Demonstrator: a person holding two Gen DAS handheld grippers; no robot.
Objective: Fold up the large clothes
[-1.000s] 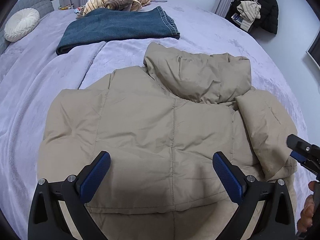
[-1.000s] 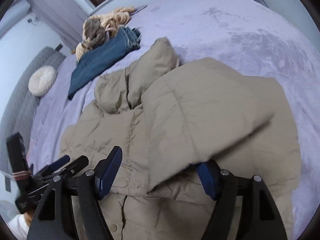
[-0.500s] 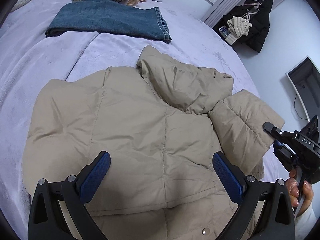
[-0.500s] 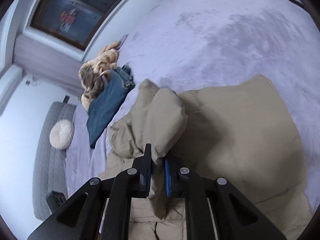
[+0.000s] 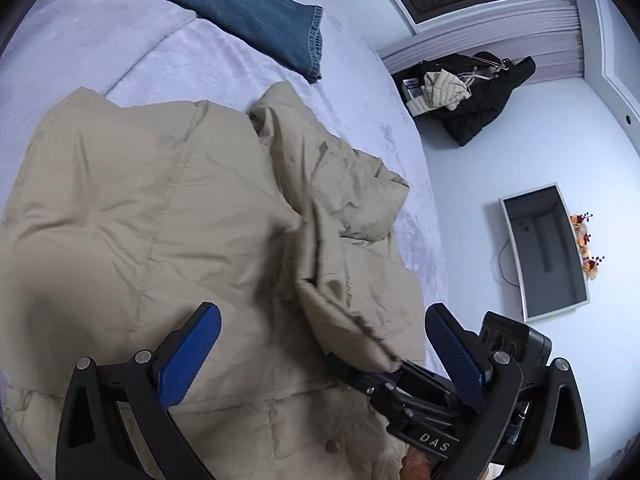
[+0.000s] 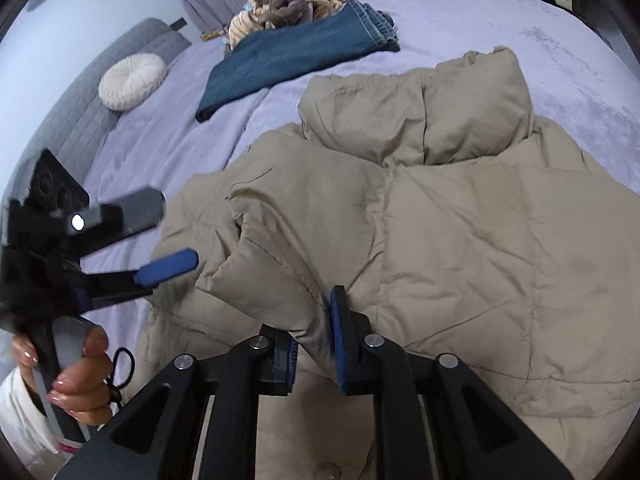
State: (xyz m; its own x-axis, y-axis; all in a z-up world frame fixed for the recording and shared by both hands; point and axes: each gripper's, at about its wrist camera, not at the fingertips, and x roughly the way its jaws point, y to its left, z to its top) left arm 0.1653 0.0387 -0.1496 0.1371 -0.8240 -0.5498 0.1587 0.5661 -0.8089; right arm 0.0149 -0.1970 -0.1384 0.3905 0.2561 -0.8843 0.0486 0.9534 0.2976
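On the lavender bed lies the tan puffer jacket, back up. The right gripper has its jaws pinched on the sleeve, carrying it inward; the left gripper hovers, jaws wide, holding nothing. Next: lay the sleeve flat across the back.

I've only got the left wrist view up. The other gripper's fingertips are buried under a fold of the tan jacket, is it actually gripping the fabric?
Observer: Yes. In the right wrist view the right gripper is shut on the sleeve of the tan jacket.
Operator: And mine, from that side?
Observer: The left gripper is open and holds nothing, at the jacket's edge over the bed.
Operator: Anything beyond the folded jeans?
Observer: Behind the jeans there is a heap of striped clothes, and a round white cushion rests against the grey headboard.
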